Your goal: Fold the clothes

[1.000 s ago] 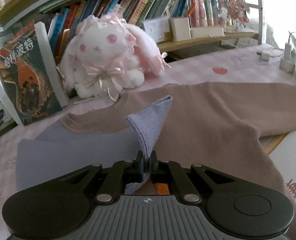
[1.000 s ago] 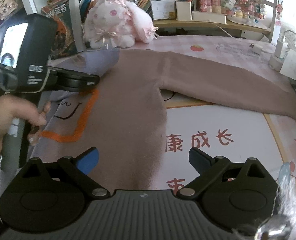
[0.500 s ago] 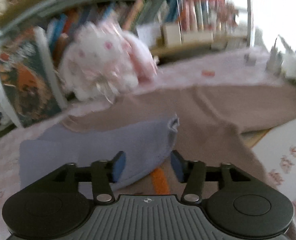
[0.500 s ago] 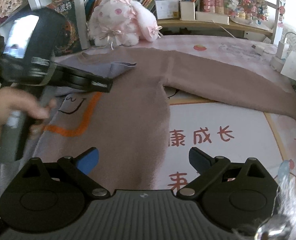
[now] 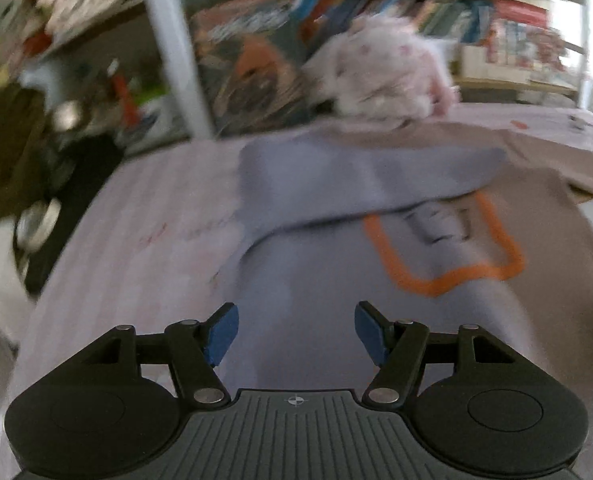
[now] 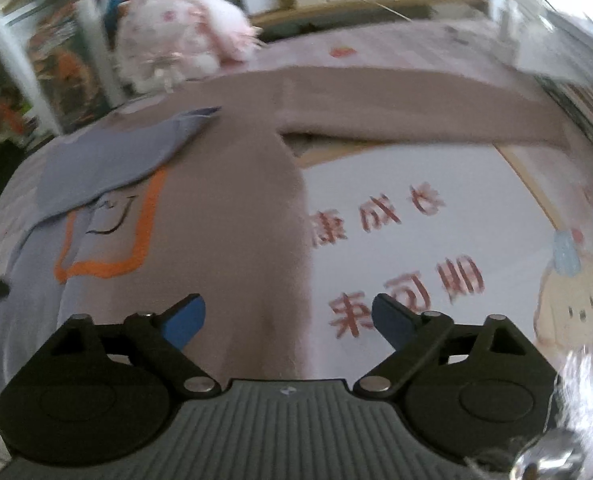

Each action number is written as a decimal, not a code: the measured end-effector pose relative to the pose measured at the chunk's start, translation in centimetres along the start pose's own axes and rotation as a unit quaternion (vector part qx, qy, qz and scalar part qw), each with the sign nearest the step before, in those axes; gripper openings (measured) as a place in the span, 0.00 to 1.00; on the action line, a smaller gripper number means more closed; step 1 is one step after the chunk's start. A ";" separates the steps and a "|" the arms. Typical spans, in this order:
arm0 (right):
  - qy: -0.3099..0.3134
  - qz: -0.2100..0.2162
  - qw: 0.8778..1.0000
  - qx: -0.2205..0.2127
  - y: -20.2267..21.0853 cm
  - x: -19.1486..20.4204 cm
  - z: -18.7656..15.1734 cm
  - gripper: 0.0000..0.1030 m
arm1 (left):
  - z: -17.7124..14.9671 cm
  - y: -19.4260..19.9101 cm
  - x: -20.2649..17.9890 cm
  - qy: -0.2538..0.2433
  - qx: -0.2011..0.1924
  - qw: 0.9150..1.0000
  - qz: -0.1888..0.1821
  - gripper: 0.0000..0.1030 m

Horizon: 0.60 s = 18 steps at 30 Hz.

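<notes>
Right gripper [image 6: 288, 320] closing, seemingly empty, above sweater [image 6: 232, 184]

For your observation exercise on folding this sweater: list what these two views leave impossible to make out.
- Book titles on the shelf behind the white-and-pink plush rabbit: motion blur, both views.
- Lower hem of the mauve and lavender knit sweater: hidden behind each hand-held gripper's body.
- Black stitched drawing inside the orange outline: blurred, partly under the folded lavender sleeve.
</notes>
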State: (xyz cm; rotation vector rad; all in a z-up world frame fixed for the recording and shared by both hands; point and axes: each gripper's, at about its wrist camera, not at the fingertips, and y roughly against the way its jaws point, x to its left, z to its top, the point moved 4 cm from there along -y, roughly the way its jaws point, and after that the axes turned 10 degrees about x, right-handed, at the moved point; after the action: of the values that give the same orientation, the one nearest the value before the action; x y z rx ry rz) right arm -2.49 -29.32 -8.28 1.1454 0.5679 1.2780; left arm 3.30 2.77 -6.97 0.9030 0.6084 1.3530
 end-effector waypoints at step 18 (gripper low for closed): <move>0.007 -0.039 0.999 0.011 0.3 2.3 -1.9 0.40 | -0.3 -3.3 4.5 0.118 0.036 0.988 -0.089 0.37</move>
State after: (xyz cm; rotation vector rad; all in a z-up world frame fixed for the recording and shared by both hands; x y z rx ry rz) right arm -3.66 -26.53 -8.15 1.1226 0.6313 1.2165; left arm 5.55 7.33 -9.34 0.7312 0.9044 1.2914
